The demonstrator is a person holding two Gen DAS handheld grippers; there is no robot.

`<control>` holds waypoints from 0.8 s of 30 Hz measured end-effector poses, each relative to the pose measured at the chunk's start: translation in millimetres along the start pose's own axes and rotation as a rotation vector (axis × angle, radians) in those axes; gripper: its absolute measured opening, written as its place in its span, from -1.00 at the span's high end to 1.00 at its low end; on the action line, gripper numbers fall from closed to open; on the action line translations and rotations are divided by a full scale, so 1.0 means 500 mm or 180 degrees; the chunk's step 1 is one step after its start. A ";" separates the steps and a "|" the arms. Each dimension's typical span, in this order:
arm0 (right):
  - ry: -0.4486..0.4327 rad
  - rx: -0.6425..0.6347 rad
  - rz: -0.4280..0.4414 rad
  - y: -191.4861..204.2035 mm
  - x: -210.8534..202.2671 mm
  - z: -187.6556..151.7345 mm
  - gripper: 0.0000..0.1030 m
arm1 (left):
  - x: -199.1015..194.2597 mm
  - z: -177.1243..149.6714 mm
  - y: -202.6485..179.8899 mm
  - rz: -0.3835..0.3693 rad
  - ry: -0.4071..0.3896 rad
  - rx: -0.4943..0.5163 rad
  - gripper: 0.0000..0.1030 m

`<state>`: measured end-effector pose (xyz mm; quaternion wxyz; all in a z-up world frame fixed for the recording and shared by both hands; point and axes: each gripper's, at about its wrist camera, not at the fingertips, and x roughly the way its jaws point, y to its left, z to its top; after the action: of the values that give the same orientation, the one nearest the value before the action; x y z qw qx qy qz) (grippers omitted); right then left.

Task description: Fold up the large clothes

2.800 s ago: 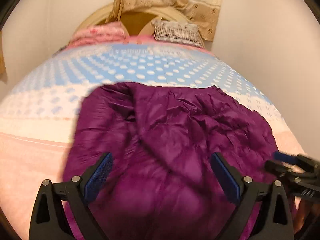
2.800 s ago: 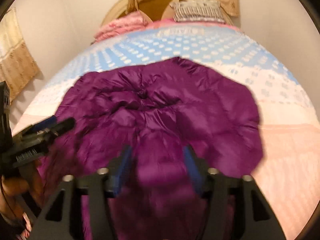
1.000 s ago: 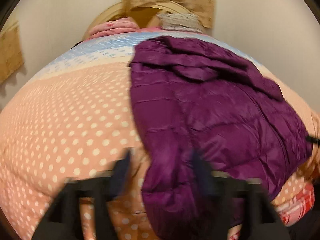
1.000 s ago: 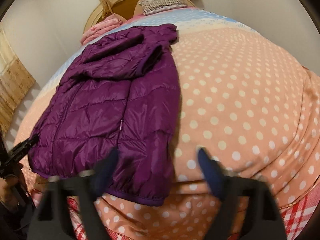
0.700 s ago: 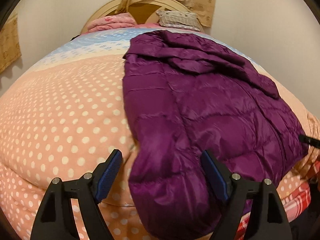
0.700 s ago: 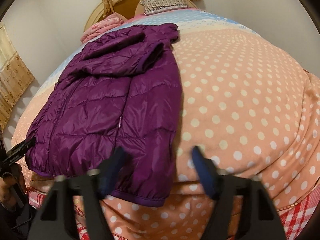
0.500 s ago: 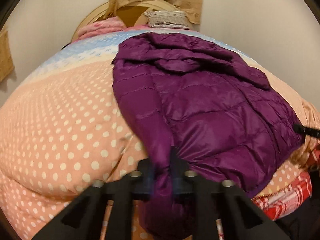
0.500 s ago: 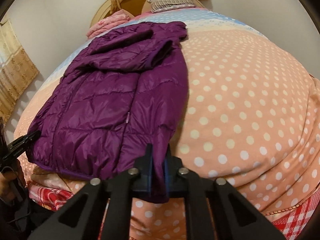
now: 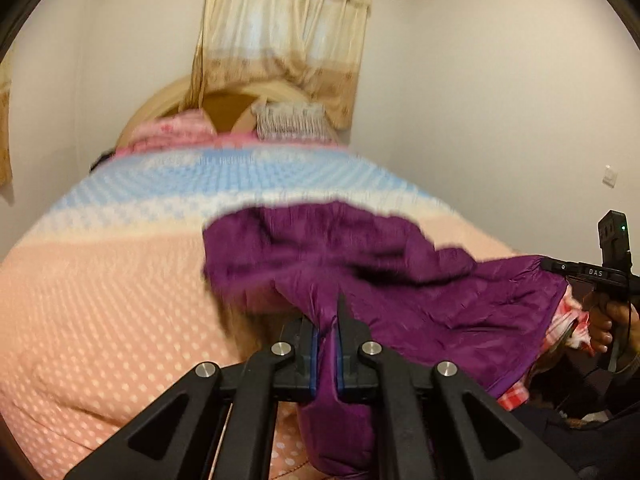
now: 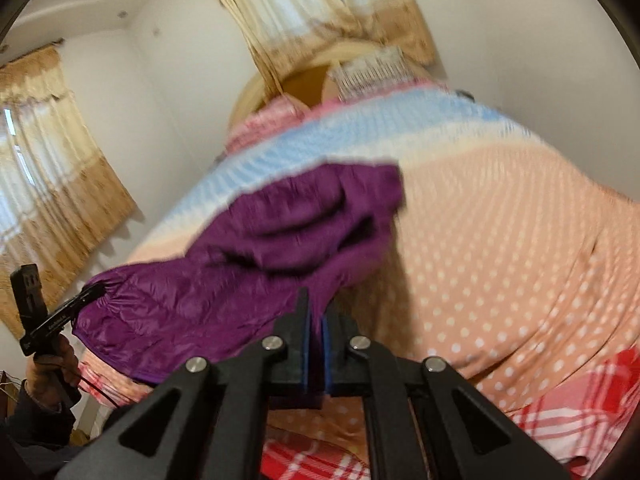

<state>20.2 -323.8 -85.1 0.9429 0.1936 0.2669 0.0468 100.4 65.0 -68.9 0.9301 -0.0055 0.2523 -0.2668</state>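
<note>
A purple quilted puffer jacket [image 9: 400,280] lies on the bed with its near hem raised off the cover. My left gripper [image 9: 327,344] is shut on one hem corner. My right gripper [image 10: 314,344] is shut on the other hem corner of the jacket [image 10: 248,256]. The right gripper also shows at the right edge of the left wrist view [image 9: 576,270], and the left gripper at the left edge of the right wrist view [image 10: 76,300]. The jacket's far part is bunched and blurred.
The bed has a peach polka-dot cover [image 9: 100,300] with a blue band [image 9: 224,184] farther back. Pillows [image 9: 292,122] and a rounded headboard stand at the far end under curtains [image 9: 280,32]. A red plaid sheet [image 10: 568,396] hangs at the near edge. White walls flank the bed.
Both grippers have lifted the jacket's hem upward and the views have tilted up. The jacket has bunched toward the head of the bed, baring more of the polka-dot cover.
</note>
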 end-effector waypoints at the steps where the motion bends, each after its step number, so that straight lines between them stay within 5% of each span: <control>1: -0.0076 -0.0014 0.0036 0.007 -0.014 0.012 0.87 | -0.013 0.010 0.000 -0.0005 -0.0051 0.0005 0.91; 5: -0.0236 -0.0201 0.0060 0.030 -0.007 0.073 0.87 | -0.013 0.044 0.015 0.0014 -0.0144 0.0073 0.91; 10: -0.0144 -0.0224 -0.0028 0.007 0.139 0.147 0.87 | 0.126 0.066 0.092 0.0084 0.0105 -0.0056 0.90; 16: -0.0134 -0.0103 -0.0199 -0.022 0.278 0.208 0.88 | 0.240 0.110 0.151 0.0148 0.0034 -0.0259 0.79; 24: -0.0037 -0.0019 -0.0478 -0.047 0.438 0.288 0.87 | 0.392 0.165 0.236 0.0528 0.0135 -0.0504 0.37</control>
<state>281.8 -352.5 -87.6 0.9459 0.1705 0.2751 -0.0244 340.7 58.3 -105.2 0.9401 -0.0525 0.2917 -0.1682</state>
